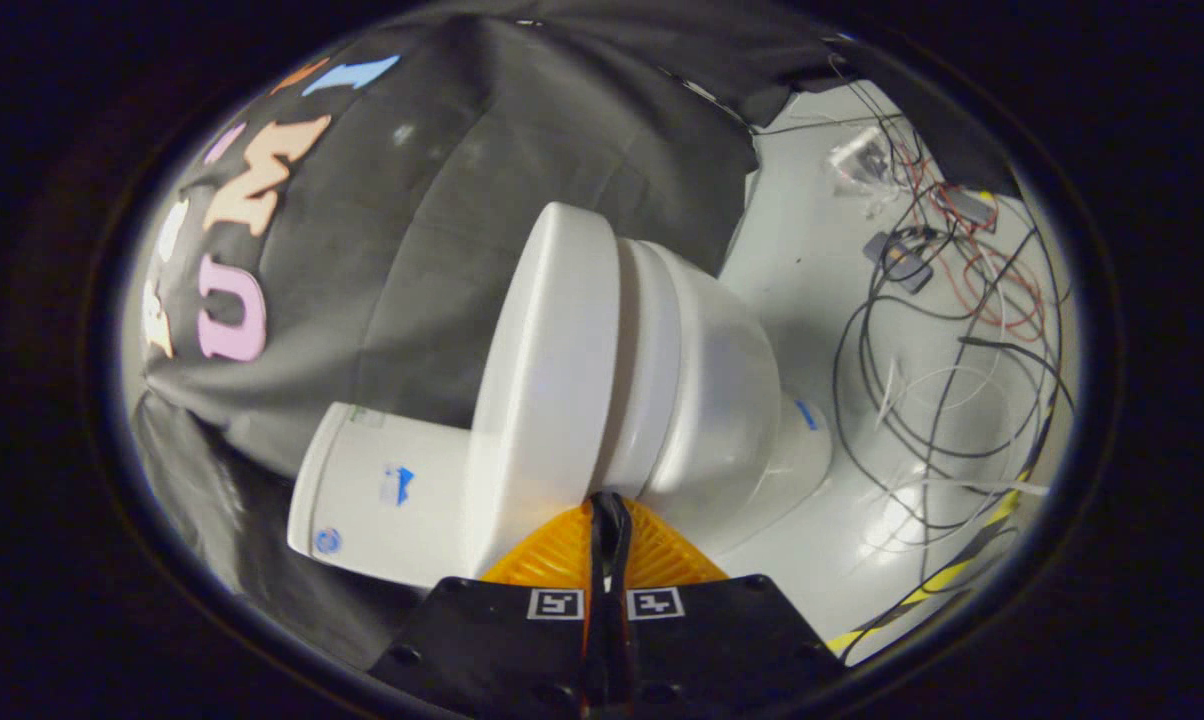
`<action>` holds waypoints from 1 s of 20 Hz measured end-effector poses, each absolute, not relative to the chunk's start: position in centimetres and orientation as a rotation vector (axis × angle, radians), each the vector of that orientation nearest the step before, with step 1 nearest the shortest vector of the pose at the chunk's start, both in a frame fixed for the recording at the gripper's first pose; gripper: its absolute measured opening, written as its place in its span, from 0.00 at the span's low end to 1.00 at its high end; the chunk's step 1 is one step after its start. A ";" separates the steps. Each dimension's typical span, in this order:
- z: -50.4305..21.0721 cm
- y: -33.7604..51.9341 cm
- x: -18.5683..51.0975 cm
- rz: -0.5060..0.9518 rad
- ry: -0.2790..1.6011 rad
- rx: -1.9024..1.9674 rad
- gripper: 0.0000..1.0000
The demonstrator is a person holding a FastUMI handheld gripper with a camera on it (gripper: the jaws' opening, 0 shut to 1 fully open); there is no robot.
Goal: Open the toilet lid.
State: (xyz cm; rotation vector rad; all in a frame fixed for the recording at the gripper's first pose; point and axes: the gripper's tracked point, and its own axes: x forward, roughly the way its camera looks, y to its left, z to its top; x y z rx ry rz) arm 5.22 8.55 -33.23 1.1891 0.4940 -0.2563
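A white toilet stands against the black cloth wall and appears tipped sideways because the camera is rolled. Its lid (547, 370) lies flat on the seat (652, 360), over the bowl (732, 390). The tank (382, 495) sits behind the lid. My gripper (607, 505) is shut, its two fingers (562, 550) pressed together with nothing between them. Their tips rest at the toilet's side rim, right by the seam where the lid meets the seat.
The white floor (812, 260) beyond the bowl carries a tangle of black, red and white cables (947, 350) and small devices (902, 255). A yellow-and-black tape strip (947, 575) runs along the floor to the fingers' right. The cloth wall (412, 230) is close behind the tank.
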 end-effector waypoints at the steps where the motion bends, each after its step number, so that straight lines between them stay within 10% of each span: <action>1: -32.7 8.2 5.1 -0.282 0.478 1.222 0.01; 20: -15.3 12.4 8.0 -0.332 0.337 0.872 0.01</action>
